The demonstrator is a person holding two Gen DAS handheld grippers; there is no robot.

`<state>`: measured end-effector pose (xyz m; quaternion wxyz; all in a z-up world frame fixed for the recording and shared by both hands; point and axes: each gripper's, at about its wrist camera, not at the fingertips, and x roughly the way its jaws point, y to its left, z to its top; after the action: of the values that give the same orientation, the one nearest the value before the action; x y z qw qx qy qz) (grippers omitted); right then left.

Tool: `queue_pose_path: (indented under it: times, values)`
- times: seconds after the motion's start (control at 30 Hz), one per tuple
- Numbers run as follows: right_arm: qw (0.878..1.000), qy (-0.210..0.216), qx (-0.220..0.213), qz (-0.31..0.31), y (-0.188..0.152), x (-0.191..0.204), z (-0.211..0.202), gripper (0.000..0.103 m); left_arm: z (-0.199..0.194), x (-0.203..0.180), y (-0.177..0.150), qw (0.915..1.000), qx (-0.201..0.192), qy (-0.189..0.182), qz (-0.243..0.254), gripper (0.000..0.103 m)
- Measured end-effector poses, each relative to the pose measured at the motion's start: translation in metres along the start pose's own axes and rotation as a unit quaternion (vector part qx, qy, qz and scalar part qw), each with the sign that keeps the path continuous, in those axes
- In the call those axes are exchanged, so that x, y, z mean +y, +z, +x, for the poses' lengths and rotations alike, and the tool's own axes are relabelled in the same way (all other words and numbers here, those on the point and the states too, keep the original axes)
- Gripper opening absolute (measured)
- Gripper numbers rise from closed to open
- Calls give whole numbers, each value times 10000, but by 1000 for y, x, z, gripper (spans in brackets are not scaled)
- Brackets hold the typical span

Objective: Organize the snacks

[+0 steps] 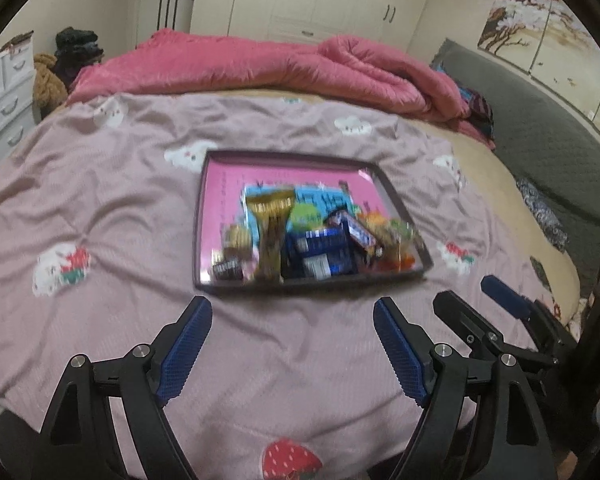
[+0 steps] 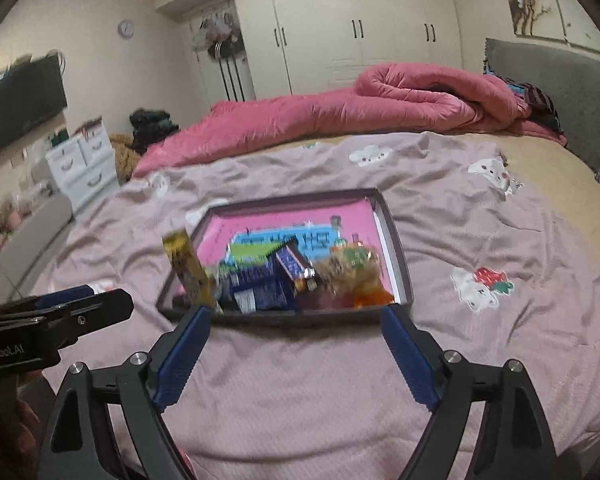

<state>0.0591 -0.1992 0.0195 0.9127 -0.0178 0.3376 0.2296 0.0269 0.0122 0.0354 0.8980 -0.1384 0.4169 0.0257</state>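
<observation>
A dark-rimmed tray (image 1: 204,216) with a pink printed floor lies on the bed. Several snack packs are piled at its near end: a gold wrapper (image 1: 270,232), blue packets (image 1: 324,254) and orange and green packs (image 1: 396,240). The tray also shows in the right wrist view (image 2: 400,248), with the gold wrapper (image 2: 186,268) leaning at its left rim and blue packets (image 2: 260,288) in the middle. My left gripper (image 1: 292,312) is open and empty, just short of the tray's near edge. My right gripper (image 2: 296,320) is open and empty at the near edge.
The tray lies on a pink-grey sheet (image 1: 100,208) with cloud and strawberry prints. A rolled pink quilt (image 1: 300,68) lies at the far side. A grey headboard (image 1: 548,128) stands on the right, white drawers (image 1: 4,96) on the left.
</observation>
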Motion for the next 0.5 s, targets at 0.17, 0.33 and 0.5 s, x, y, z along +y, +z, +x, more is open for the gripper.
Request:
queue_pose_path:
  times: [0.17,0.33,0.5]
  values:
    - [9999,-43,111,-31,-11,0,-5,87,6,-7,-15,9998,192,5,107,84]
    - [9995,-58,293,49,-19,-5,-4,88,7,-9,-23,9995,271,-5,137,84]
    - [9993,-98,337,98,-21,-8,-3,88,5,-9,-24,9995,253,50,155,84]
